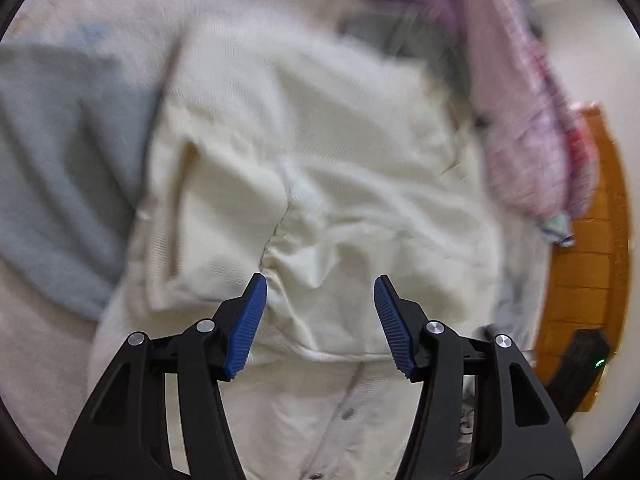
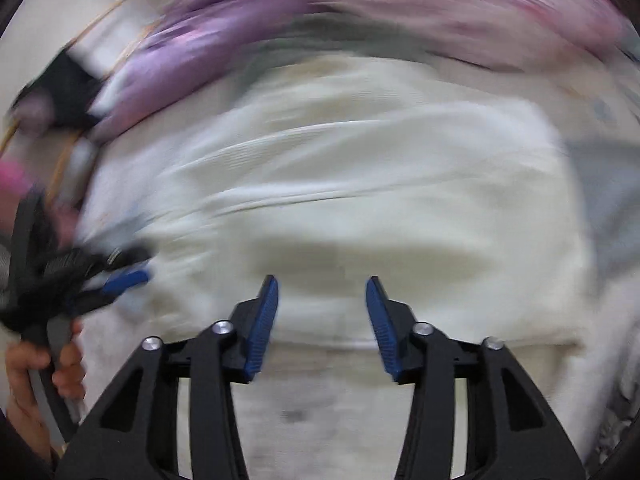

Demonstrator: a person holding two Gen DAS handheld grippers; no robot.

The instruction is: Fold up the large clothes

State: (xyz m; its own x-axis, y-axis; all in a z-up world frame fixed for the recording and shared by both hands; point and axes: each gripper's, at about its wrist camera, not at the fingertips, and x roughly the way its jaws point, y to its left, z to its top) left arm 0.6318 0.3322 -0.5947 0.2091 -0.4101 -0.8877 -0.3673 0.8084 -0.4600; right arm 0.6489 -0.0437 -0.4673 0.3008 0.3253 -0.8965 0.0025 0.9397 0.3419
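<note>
A large cream garment (image 1: 320,140) lies partly folded on a pale surface, its folded edge running across just below my fingertips. A buttoned strip (image 1: 344,412) shows beneath that fold. My left gripper (image 1: 321,280) hovers open over the creased middle with nothing between its blue pads. In the right wrist view the same cream garment (image 2: 360,180) is blurred, and my right gripper (image 2: 322,280) hangs open above it, holding nothing. At the left edge a person's hand (image 2: 24,360) grips the other tool, whose blue pad (image 2: 126,279) rests near the cloth's edge.
A grey cloth (image 1: 60,160) lies left of the cream garment. Purple and pink clothes (image 1: 520,120) are heaped behind and to the right, also blurred across the top as a pink pile (image 2: 440,0). An orange wooden floor (image 1: 588,260) shows beyond the right edge.
</note>
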